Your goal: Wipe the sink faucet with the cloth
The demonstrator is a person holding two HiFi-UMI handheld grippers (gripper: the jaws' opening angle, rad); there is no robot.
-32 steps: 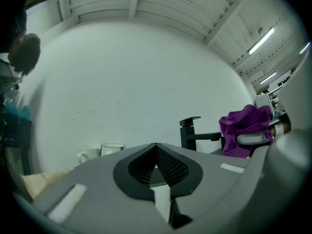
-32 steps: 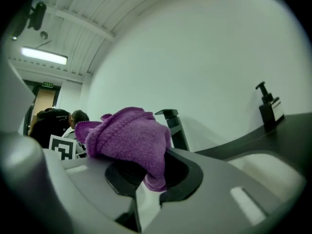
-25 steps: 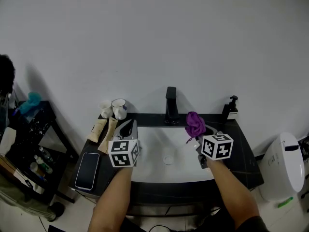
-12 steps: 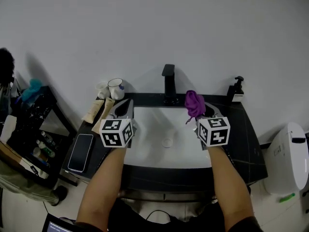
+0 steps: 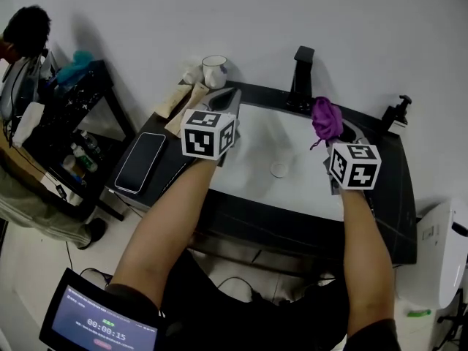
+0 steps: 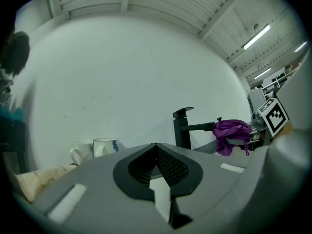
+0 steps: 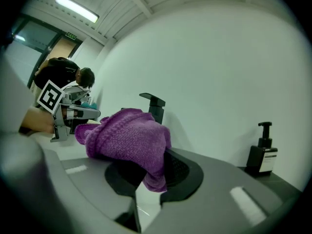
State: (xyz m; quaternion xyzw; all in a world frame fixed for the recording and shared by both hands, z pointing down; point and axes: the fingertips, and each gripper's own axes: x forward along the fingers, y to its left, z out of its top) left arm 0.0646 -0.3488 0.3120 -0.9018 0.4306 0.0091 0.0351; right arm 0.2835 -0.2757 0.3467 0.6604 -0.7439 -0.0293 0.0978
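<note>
Cloth (image 7: 126, 138) is pinched by one fold in the right hand-held gripper (image 7: 151, 165); slippage against the faucet (image 5: 301, 68) at the tabletop's rear edge is judged possible.

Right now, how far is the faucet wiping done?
Done: the cloth is picked up, clamped in the right gripper. In hand: it is held up beside the faucet; I see no contact. Left: all the wiping. The left gripper is shut and empty.
</note>
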